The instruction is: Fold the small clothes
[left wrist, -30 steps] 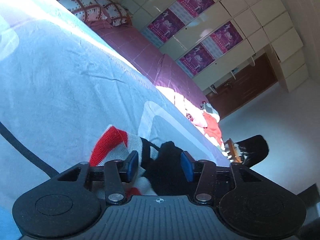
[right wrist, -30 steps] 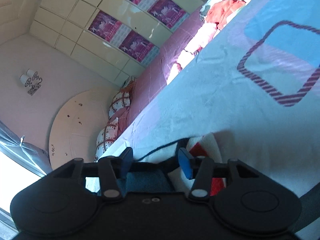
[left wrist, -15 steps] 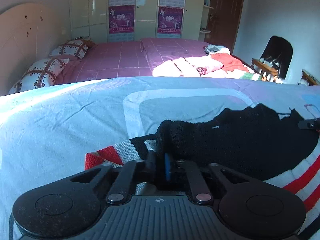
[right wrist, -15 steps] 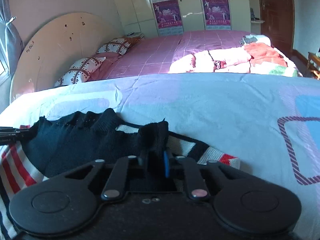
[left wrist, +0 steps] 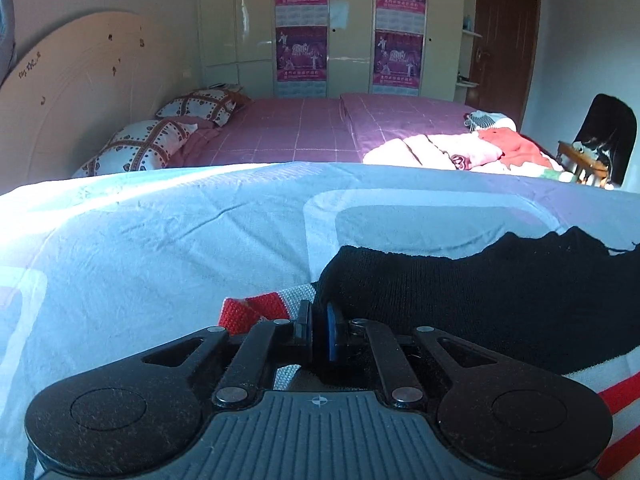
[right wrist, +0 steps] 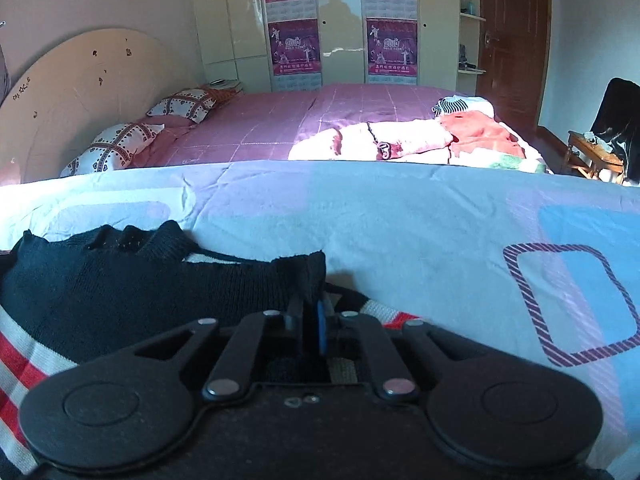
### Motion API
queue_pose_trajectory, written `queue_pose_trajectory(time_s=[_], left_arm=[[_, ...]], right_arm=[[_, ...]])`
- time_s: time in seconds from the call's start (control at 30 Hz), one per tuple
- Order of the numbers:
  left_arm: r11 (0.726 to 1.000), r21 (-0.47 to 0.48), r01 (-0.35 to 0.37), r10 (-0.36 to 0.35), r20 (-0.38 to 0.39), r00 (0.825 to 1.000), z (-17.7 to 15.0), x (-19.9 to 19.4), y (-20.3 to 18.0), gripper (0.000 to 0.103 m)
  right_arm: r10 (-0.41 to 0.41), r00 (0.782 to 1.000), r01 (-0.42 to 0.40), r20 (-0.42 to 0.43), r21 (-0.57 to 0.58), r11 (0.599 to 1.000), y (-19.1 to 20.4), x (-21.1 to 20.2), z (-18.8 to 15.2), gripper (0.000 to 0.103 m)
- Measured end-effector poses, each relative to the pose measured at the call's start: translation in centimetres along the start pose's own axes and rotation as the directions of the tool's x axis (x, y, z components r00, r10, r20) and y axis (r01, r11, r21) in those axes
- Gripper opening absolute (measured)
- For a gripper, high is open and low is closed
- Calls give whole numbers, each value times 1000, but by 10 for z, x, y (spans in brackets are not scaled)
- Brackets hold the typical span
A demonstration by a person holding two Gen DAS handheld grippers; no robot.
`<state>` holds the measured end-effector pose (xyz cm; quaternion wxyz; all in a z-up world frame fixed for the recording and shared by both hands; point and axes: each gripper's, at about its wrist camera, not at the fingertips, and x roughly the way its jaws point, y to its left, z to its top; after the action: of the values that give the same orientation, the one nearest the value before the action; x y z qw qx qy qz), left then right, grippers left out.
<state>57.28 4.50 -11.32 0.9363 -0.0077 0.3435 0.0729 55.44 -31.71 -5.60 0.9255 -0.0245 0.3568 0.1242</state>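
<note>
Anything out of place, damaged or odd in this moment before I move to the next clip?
Nothing stands out. The small sweater lies on the pale bedspread, with the left gripper and right gripper each shut on a corner of it. The heap of clothes on the purple bed behind is unsorted laundry, not a spill.

Pale blue patterned bed sheet [left wrist: 160,248], black-and-striped knit sweater [left wrist: 500,292] lying on it

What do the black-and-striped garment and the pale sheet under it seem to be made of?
Sweater: knitted yarn, probably wool or acrylic; ribbed stitches show in the black part and in its red and white stripes, matte and soft. Sheet: thin woven cloth, likely cotton or a blend; it lies smooth with fine creases and a flat printed pattern, no sheen.
</note>
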Motion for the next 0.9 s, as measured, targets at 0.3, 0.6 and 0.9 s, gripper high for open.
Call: queue_pose_trajectory(time_s=[0.3,0.6,0.9], left_arm=[[993,-92,68,-49,203,978,-6,-73,5,77],[924,329,193,-208,11,978,-20,-57,-125,78],[984,112,140,-142,8,990,-42,-67,-11,86]], right_arm=[[68,992,-65,103,-26,998,16,-64,-9,29],[144,989,-148,-37,-296,944,115,-21,-13,27],[-40,999,39,0,-244,969,26,-44,-28,28]])
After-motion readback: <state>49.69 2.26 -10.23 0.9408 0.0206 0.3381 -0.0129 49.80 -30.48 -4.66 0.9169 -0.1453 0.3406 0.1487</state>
